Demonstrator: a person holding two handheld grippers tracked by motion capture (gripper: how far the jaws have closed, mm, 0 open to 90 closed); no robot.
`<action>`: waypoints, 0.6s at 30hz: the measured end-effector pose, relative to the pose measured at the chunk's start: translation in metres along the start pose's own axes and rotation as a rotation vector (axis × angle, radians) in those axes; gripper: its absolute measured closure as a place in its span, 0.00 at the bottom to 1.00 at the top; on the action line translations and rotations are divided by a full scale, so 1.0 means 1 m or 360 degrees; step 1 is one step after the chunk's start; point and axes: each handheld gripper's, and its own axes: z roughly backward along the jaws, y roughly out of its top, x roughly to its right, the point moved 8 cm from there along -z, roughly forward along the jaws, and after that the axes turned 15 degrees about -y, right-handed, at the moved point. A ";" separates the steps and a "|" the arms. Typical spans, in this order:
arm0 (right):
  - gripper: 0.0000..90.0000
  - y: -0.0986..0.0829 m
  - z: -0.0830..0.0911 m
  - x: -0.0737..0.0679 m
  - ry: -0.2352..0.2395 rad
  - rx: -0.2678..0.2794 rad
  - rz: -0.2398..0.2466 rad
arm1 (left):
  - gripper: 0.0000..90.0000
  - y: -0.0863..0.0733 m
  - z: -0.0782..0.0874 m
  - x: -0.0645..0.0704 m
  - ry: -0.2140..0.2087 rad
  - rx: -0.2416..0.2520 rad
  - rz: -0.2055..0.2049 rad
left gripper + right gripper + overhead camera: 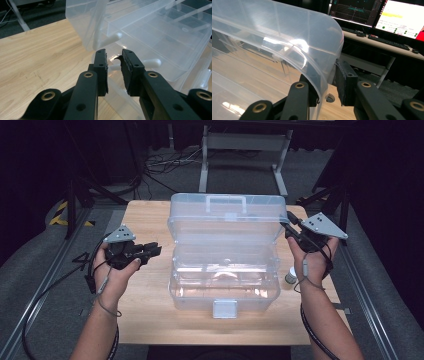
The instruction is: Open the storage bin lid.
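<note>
1. a clear plastic storage box [223, 285] stands at the middle of the wooden table [150, 315], its latch tab facing the person.
2. its lid [226, 217] stands raised and tilted back, handle uppermost; inner trays show through the clear walls in the left gripper view.
3. the right gripper [291, 231] is at the lid's right edge. in the right gripper view the curved lid rim [322, 75] passes between the jaws: the left jaw lies against it, and a narrow gap remains on the right jaw's side. no firm pinch is visible.
4. the left gripper [152, 250] hovers just left of the box, apart from it. its jaws are slightly spread, with nothing between them, and point at the box's white hinge arms [110, 40].
5. a small white bottle [291, 275] stands on the table just right of the box, below the right hand [311, 262].
6. monitors [387, 15] and a keyboard sit on a desk behind, seen in the right gripper view.
</note>
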 end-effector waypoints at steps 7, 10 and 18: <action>0.83 0.001 -0.005 0.002 -0.0003 -0.0025 0.0012 | 0.83 -0.004 0.006 -0.002 0.0020 0.0007 0.0025; 0.84 0.002 -0.006 0.002 -0.0004 -0.0027 0.0009 | 0.83 -0.006 0.008 -0.003 0.0031 0.0005 0.0026; 0.85 0.003 -0.011 0.002 -0.0021 -0.0010 -0.0017 | 0.83 -0.012 0.016 -0.004 0.0063 0.0008 0.0046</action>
